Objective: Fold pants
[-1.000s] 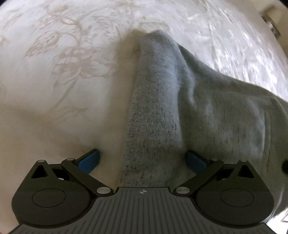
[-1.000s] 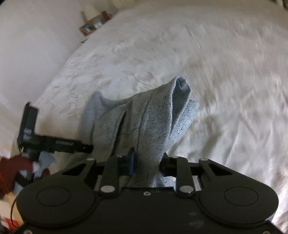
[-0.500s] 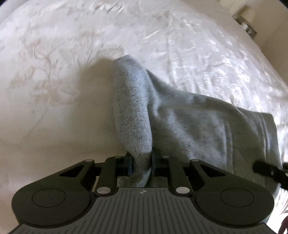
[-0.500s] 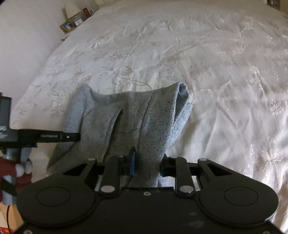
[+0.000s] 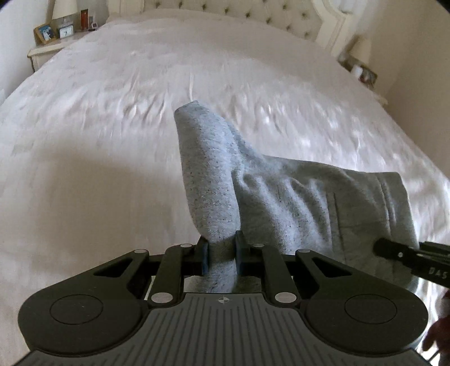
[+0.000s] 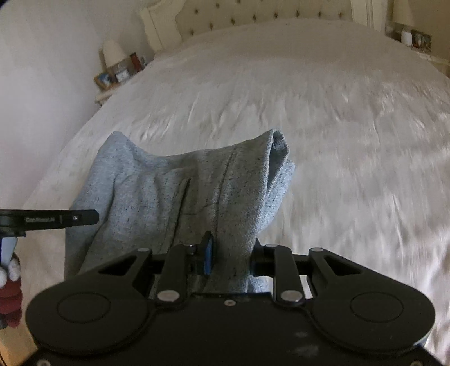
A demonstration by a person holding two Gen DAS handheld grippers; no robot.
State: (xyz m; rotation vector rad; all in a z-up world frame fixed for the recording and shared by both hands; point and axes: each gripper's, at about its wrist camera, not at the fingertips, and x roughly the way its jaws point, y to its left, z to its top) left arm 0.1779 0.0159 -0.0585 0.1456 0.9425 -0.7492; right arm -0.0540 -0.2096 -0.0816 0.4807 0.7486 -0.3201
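Both grippers have lifted higher; the headboard (image 5: 253,19) now shows. One left gripper (image 5: 222,253) and one right gripper (image 6: 230,253) each pinch one gray pants (image 5: 295,197) over one white bed (image 5: 112,126).

Both wrist views low, close over bed (image 5: 112,126), facing headboard (image 6: 267,14); both share bed, headboard.

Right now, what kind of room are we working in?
Almost certainly a bedroom: a wide bed with a white embroidered bedspread, a cream tufted headboard, and a nightstand with lamp and clock.
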